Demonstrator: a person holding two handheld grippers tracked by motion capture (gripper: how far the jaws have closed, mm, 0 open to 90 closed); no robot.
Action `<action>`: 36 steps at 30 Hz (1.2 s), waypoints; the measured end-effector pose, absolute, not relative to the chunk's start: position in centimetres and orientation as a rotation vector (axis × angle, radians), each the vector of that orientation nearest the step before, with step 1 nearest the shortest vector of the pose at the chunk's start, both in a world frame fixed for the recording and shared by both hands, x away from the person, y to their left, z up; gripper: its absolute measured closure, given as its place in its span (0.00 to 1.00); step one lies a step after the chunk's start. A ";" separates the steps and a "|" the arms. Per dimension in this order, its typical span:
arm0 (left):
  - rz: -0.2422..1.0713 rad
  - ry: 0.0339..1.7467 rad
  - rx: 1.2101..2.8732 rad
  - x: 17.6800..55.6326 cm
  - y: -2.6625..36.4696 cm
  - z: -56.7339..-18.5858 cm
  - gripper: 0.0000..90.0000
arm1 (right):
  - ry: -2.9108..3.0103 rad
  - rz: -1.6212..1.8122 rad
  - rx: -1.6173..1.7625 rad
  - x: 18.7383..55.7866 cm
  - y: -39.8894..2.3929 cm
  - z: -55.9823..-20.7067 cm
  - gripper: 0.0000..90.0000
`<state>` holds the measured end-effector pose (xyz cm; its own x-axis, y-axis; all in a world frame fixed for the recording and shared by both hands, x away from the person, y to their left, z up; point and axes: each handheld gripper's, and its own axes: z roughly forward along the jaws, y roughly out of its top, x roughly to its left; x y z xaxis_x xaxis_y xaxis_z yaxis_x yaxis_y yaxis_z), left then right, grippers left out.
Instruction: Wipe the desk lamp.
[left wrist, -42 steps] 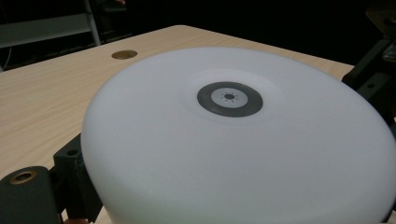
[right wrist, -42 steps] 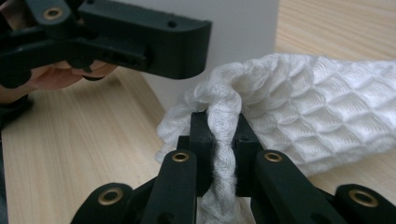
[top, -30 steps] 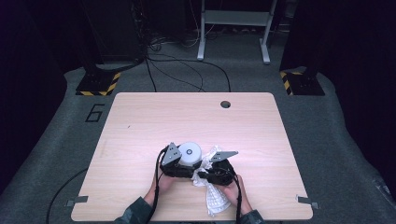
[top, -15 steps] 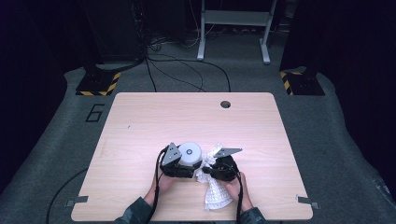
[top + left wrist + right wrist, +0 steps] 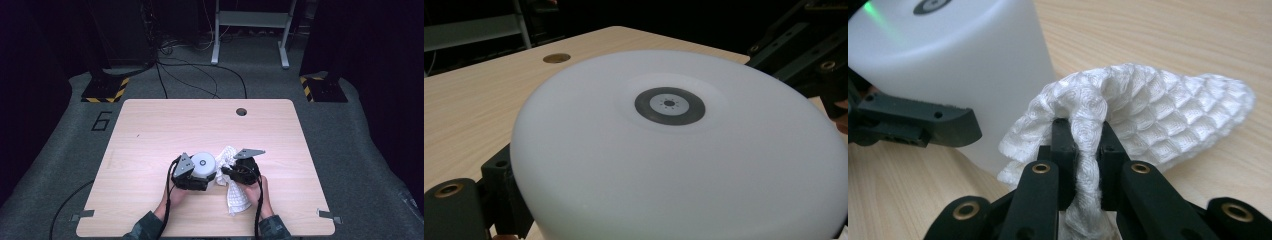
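A white round-topped cylinder [image 5: 204, 161] with a grey ring on its top [image 5: 669, 105] stands near the table's front middle. My left gripper [image 5: 200, 172] is shut on it, with one black finger [image 5: 918, 125] lying flat against its side [image 5: 963, 65]. In the left gripper view the cylinder [image 5: 674, 160] is close up. My right gripper [image 5: 1082, 132] is shut on a bunched white waffle-weave cloth [image 5: 1158, 110], which presses against the cylinder's right side. In the high view the right gripper [image 5: 225, 174] sits just right of the cylinder and the cloth's tail [image 5: 236, 197] hangs toward the front edge.
The light wooden table [image 5: 150, 135] has a round cable hole [image 5: 241, 111] at its far edge. Cables trail from both grippers over the front edge. Beyond the table, a dark floor with cables, a metal stand and striped blocks.
My right gripper has slid a little away from the person along the cylinder's side, carrying the cloth with it. The left gripper and cylinder have kept still.
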<state>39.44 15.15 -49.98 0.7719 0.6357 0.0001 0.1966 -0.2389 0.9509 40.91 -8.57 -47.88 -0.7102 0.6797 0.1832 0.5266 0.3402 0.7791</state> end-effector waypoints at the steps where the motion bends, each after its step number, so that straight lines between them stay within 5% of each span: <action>1: 0.468 0.646 1.800 39.4 15.1 -50.0 0.09 | 2.426 1.297 1.106 40.9 -8.7 -47.6 0.92; 19: 0.445 0.656 1.739 39.4 16.0 -48.9 0.00 | 2.346 1.349 1.070 41.0 -10.0 -44.7 0.92; 36: 0.423 0.565 1.740 39.1 14.8 -43.1 0.00 | 2.266 1.435 0.968 40.9 -9.1 -38.8 0.92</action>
